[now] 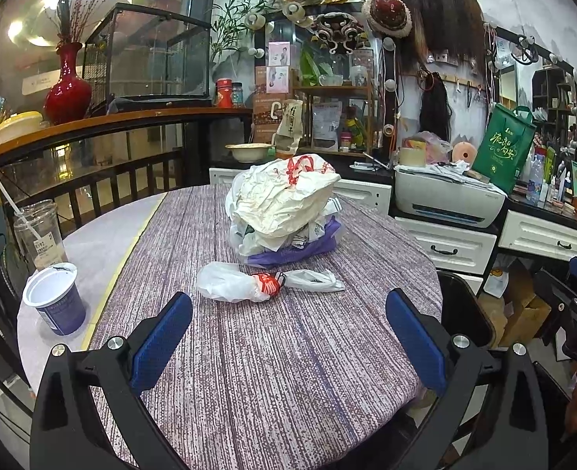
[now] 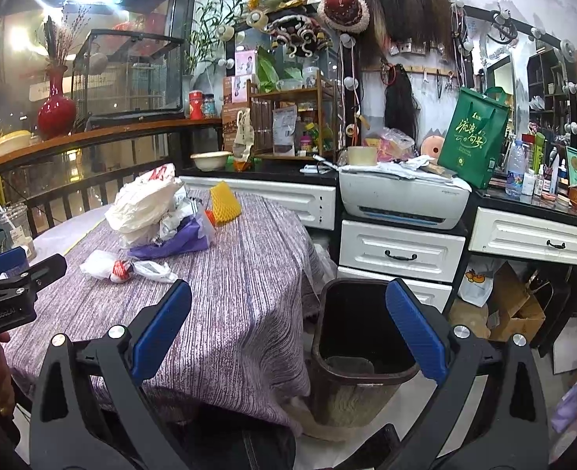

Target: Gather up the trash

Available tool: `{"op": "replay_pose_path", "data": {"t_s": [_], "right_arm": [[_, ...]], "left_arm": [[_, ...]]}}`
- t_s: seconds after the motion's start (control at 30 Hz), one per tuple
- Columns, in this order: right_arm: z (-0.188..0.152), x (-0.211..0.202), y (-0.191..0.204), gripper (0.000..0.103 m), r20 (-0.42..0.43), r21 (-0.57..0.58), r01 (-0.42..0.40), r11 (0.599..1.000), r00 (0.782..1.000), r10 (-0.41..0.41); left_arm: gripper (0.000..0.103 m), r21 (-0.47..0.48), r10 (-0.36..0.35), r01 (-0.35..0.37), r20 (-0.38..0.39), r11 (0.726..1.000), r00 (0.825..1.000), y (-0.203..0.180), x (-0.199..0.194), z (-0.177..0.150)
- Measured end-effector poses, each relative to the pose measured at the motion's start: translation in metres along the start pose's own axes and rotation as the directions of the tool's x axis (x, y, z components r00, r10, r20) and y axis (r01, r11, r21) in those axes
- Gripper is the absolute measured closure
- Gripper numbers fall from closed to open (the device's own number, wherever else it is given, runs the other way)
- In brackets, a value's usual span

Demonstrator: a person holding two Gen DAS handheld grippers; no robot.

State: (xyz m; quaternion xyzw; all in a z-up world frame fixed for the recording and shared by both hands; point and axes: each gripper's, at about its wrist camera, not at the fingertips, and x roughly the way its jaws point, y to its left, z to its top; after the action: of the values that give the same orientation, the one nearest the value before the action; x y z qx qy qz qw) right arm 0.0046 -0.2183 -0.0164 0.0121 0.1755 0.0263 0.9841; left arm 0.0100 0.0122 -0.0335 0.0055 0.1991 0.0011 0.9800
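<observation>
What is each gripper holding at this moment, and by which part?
Nothing is held. The left gripper is open above the table, short of the knotted plastic bag. The right gripper is open over the trash bin.

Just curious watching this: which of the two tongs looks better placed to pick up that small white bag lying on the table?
Probably the left tongs: they are open, and the small white bag lies just ahead between their fingers. The right tongs, also open, hang off the table's edge over the dark bin.
</observation>
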Motion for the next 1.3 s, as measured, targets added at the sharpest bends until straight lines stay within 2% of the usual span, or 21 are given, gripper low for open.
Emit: {"op": "replay_pose_path", "data": {"t_s": [0.17,0.27,0.43,0.53,0.67,0.77,0.83,0.93,1.03,1.17,1.2,1.23,1.3], "right_arm": [[0.000,0.022,0.005,0.005,-0.112,-0.022,-0.044,0.999,0.993,0.041],[0.001,0.043,0.005,0.005,-0.208,-0.014,-0.094,0.995,0.974,0.089],[0.010,0.074,0.015,0.005,-0.279,-0.032,-0.156,0.987,0.950,0.141],[0.026,0.090,0.027,0.005,-0.285,-0.033,-0.220,0.975,0.937,0.202],[0.059,0.115,0.054,0.005,-0.247,-0.044,-0.307,0.951,0.925,0.288],[0.083,0.135,0.079,0.009,-0.225,-0.078,-0.357,0.931,0.916,0.332],[0.097,0.152,0.096,0.021,-0.237,-0.102,-0.380,0.920,0.907,0.348],[0.113,0.178,0.113,0.026,-0.267,-0.094,-0.415,0.905,0.886,0.379],[0.125,0.202,0.124,0.034,-0.288,-0.080,-0.427,0.901,0.875,0.389],[0.133,0.241,0.129,0.048,-0.352,-0.001,-0.453,0.892,0.835,0.423],[0.133,0.248,0.130,0.057,-0.366,0.014,-0.456,0.890,0.826,0.429],[0.132,0.251,0.131,0.071,-0.377,0.026,-0.464,0.886,0.816,0.438],[0.129,0.251,0.130,0.085,-0.384,0.044,-0.478,0.877,0.802,0.457]], "left_arm": [[0.005,0.001,-0.013,0.014,-0.077,1.000,0.997,0.001,0.011,0.001],[0.005,0.000,-0.015,0.015,-0.112,1.000,0.994,0.005,0.018,0.003],[0.005,-0.025,-0.024,0.020,-0.160,0.999,0.987,0.019,0.029,0.009],[0.005,-0.024,-0.021,0.016,-0.191,1.000,0.981,0.029,0.038,0.015],[0.005,0.002,0.000,0.000,-0.208,1.000,0.978,0.043,0.046,0.023],[0.005,0.002,-0.007,0.008,-0.231,1.000,0.973,0.053,0.052,0.028],[0.005,-0.005,-0.012,0.011,-0.247,1.000,0.969,0.059,0.055,0.030],[0.005,-0.016,-0.025,0.022,-0.267,1.000,0.963,0.064,0.058,0.030],[0.005,-0.023,-0.036,0.031,-0.277,0.999,0.960,0.068,0.060,0.030],[0.005,-0.040,-0.065,0.056,-0.298,0.998,0.952,0.070,0.066,0.030],[0.005,-0.043,-0.072,0.062,-0.302,0.997,0.950,0.070,0.068,0.030],[0.005,-0.044,-0.080,0.070,-0.306,0.997,0.949,0.070,0.070,0.031],[0.005,-0.046,-0.093,0.083,-0.311,0.995,0.946,0.069,0.073,0.031]]}}
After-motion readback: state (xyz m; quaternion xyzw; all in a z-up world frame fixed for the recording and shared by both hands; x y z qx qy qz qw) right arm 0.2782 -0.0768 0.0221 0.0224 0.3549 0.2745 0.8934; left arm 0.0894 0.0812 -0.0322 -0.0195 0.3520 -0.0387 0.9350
